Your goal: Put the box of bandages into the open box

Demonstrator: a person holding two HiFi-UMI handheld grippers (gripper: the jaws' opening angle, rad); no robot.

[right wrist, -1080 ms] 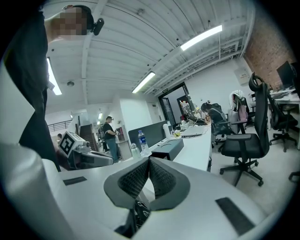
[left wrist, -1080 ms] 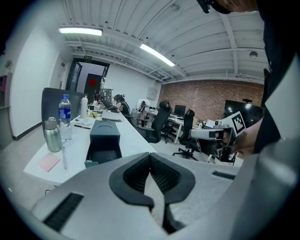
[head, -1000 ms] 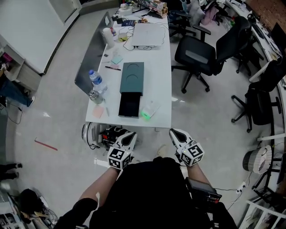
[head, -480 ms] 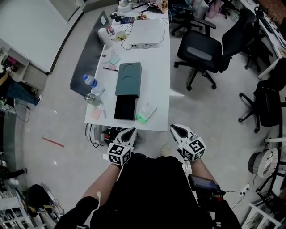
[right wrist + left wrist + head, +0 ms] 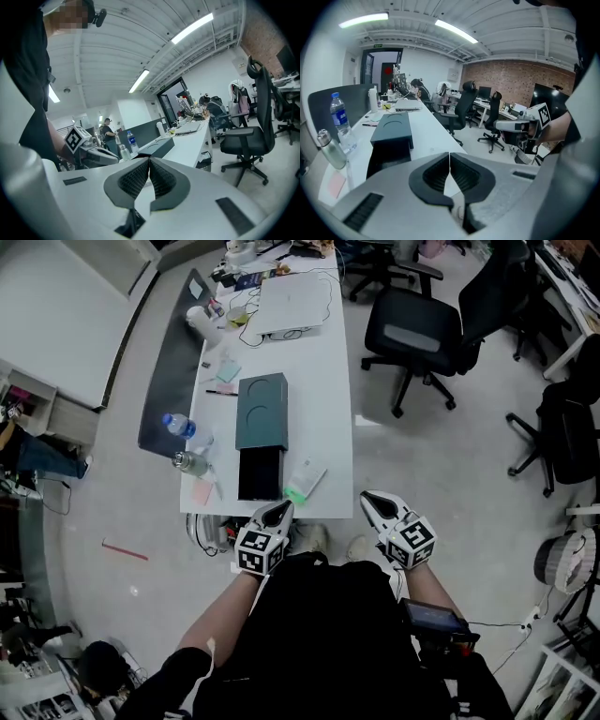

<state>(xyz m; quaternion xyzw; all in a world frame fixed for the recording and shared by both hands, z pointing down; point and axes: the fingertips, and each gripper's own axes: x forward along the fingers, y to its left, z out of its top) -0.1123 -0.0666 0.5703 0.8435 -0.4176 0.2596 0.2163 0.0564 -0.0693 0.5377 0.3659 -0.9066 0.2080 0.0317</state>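
Low, side by side: closed hand-held grippers (image 5: 279, 508) (image 5: 368, 496)

1. Grippers: two, both mine. My left gripper (image 5: 278, 512) and right gripper (image 5: 372, 500) sit low in the frame.
2. Tables: one long white table (image 5: 330, 409) up the middle.
3. Boxes on it: three. There is a teal box (image 5: 262, 411), a black open box (image 5: 259, 474) and a small white bandage box (image 5: 306, 479).
4. Bottles: two at the table's left edge, a water bottle (image 5: 178, 426) and a smaller bottle (image 5: 187, 462).
5. Laptops: one laptop (image 5: 289, 307), upper middle.
6. Note pads: two, a pink pad (image 5: 202, 491) and a green pad (image 5: 228, 374).
7. Office chairs: two clear ones, a near chair (image 5: 419, 334) and a far-right chair (image 5: 567, 427). Those at the top edge I cannot count.
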